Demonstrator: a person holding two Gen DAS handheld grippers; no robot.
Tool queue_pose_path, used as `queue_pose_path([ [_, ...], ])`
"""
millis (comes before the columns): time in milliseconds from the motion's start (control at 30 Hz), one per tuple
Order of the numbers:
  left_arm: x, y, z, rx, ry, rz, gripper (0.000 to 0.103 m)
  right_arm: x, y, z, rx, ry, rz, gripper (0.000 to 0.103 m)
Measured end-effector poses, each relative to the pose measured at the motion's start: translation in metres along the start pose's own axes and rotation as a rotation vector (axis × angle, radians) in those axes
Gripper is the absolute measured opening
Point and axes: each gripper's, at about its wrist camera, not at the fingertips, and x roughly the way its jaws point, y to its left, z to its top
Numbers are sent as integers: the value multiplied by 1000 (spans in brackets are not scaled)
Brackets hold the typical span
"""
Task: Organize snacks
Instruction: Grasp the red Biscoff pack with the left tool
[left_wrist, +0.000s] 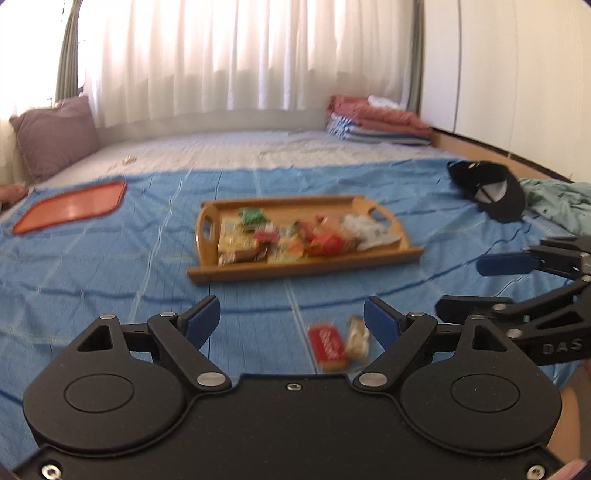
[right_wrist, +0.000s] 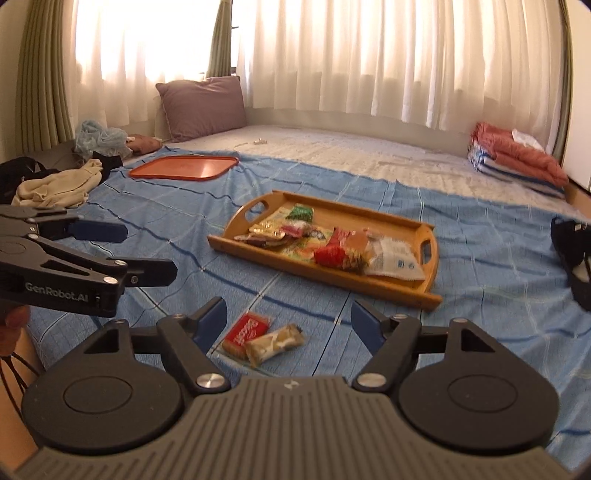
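A wooden tray (left_wrist: 236, 275) (right_wrist: 399, 290) with several snack packets sits on the blue bedsheet. Two loose snacks lie nearer on the sheet: a red biscuit packet (left_wrist: 327, 345) (right_wrist: 245, 332) and a tan bar (left_wrist: 357, 338) (right_wrist: 275, 343) beside it. An empty orange tray (left_wrist: 72, 206) (right_wrist: 184, 168) lies further back on the left. My left gripper (left_wrist: 291, 319) is open and empty above the sheet, just left of the loose snacks. My right gripper (right_wrist: 288, 319) is open and empty, with the two loose snacks between its fingers in view. Each gripper shows in the other's view, the right one (left_wrist: 469, 284) and the left one (right_wrist: 144, 254).
A purple pillow (left_wrist: 55, 136) (right_wrist: 203, 107) leans at the back by the curtains. Folded blankets (left_wrist: 376, 122) (right_wrist: 517, 158) are stacked at the back right. A black bag (left_wrist: 491, 192) and green cloth (left_wrist: 561, 206) lie at the right; clothes (right_wrist: 59, 184) lie at the left.
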Motion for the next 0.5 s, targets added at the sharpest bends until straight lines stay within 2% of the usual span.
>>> queue_pose_path([
  [100,19,-1,-13,-1,19,16,82,6,-2,-17,40,13,3,83],
  [233,45,-6,-26,17,54,37,67,14,-5,-33,77,34,-8,83],
  [400,75,-10,-39,-6,114,16,48,19,-6,-45,73,41,-27,83],
  [500,91,-15,-41,-9,133,9,46,21,-5,-50,39,42,-49,82],
])
